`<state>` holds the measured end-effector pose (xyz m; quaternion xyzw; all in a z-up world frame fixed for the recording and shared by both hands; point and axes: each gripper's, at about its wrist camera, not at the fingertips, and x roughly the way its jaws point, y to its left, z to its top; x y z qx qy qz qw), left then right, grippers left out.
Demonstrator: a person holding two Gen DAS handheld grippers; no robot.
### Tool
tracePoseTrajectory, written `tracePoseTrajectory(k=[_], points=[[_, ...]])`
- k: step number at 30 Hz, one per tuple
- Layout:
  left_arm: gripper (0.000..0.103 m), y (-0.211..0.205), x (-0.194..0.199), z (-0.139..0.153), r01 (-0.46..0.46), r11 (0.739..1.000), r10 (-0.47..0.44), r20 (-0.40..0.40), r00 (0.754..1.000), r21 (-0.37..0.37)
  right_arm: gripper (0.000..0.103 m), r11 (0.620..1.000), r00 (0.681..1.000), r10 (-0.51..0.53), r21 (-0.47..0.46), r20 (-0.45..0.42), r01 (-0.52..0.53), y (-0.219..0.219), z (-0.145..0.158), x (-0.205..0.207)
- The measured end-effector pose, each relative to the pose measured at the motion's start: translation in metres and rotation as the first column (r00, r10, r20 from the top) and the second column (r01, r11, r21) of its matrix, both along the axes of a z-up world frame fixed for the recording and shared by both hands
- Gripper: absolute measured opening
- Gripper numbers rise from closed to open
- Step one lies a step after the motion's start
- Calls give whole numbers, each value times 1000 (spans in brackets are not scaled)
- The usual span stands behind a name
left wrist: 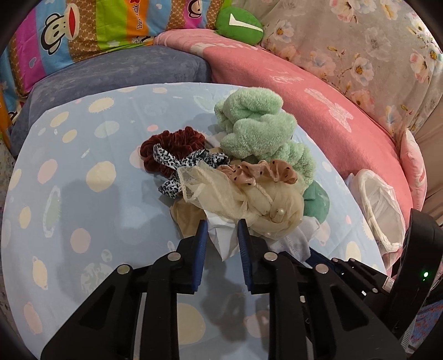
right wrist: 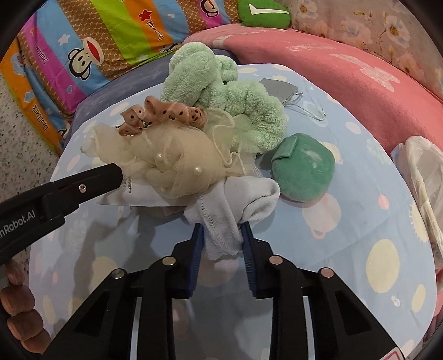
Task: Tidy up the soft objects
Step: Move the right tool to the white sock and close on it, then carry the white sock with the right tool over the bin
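A heap of soft items lies on the spotted blue sheet (left wrist: 83, 155). It holds a fluffy mint towel (left wrist: 257, 124), a dark red scrunchie (left wrist: 171, 144), a leopard-print scrunchie (left wrist: 177, 166), a pink dotted scrunchie (right wrist: 163, 110), a cream tulle scrunchie with pearls (right wrist: 171, 160) and a teal round pouch (right wrist: 304, 171). My left gripper (left wrist: 223, 235) stands open at the heap's near edge, with a white paper tag (left wrist: 224, 241) between its fingers. My right gripper (right wrist: 221, 235) is shut on a pale grey sock (right wrist: 229, 205) bunched between its pads.
A white plastic bag (left wrist: 379, 210) sits open at the right edge of the sheet. A grey face mask (right wrist: 279, 88) lies behind the towel. A pink blanket (left wrist: 318, 110), a green cushion (left wrist: 238, 23) and monkey-print bedding (left wrist: 83, 30) ring the back. A hand (right wrist: 16, 304) shows at lower left.
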<state>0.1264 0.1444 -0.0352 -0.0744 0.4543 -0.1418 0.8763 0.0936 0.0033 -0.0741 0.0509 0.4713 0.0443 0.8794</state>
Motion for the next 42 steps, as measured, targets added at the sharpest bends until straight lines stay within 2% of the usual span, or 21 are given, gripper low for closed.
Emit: tracePoseTrajectory(k=[1, 5, 10, 14, 16, 18, 20, 24, 31, 32, 36, 42], points=[[21, 0, -1, 3, 2, 1000, -2, 4, 1000, -2, 20, 1000, 1000, -1, 1, 8, 1, -1, 4, -3], [6, -1, -8, 19, 10, 1000, -10, 30, 1000, -5, 18, 1000, 998, -22, 6, 52, 22, -7, 25, -15], [5, -8, -15, 39, 26, 1000, -26, 81, 996, 1, 17, 998, 992, -65, 8, 110, 64, -23, 51, -28], [6, -11, -20, 44, 29, 1000, -29, 89, 996, -4, 17, 995, 987, -95, 10, 133, 94, -38, 64, -38], [12, -15, -22, 40, 43, 999, -43, 71, 997, 7, 17, 994, 984, -110, 11, 141, 109, -45, 69, -44], [35, -21, -24, 34, 52, 999, -52, 56, 997, 7, 17, 991, 982, -130, 5, 136, 131, -53, 70, -48], [48, -29, -27, 25, 68, 998, -68, 39, 997, 4, 17, 989, 980, -149, 6, 134, 150, -61, 71, -52], [49, -49, -27, 5, 118, 993, -118, 1, 993, 6, 17, 983, 974, -182, -3, 132, 184, -73, 68, -57], [48, -76, -8, -27, 128, 992, -127, -51, 991, 21, 17, 976, 969, -219, 13, 115, 219, -91, 59, -60], [44, -79, -6, -29, 132, 991, -131, -56, 990, 22, 17, 975, 968, -222, 14, 113, 222, -93, 58, -60], [4, -84, 0, -33, 146, 989, -145, -87, 986, 14, 17, 973, 968, -231, 20, 103, 230, -98, 54, -59], [1, -81, -7, -14, 140, 990, -139, -42, 989, 9, 17, 973, 965, -232, 31, 120, 230, -101, 61, -61]])
